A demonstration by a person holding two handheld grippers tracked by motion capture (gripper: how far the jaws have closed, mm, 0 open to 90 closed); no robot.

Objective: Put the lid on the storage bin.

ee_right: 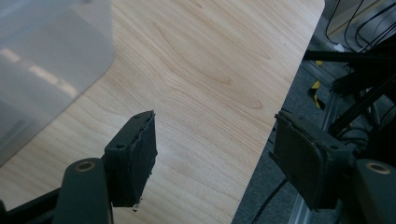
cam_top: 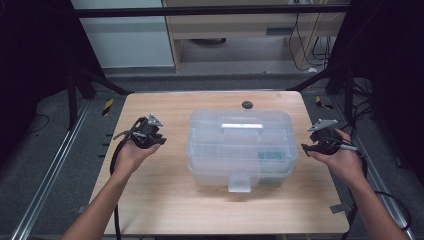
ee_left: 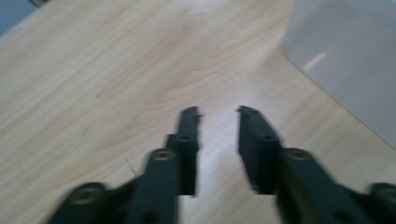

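Your left gripper (cam_top: 159, 136) and right gripper (cam_top: 306, 146) flank the clear box (cam_top: 240, 145) at frame centre, both with jaws apart and empty, probably to grasp its two sides.

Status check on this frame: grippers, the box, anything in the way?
Left gripper open, nothing between its jaws. Right gripper open, likewise. Clear plastic box mid-table, lid on, untouched, a gripper on each side. Nothing in the way.
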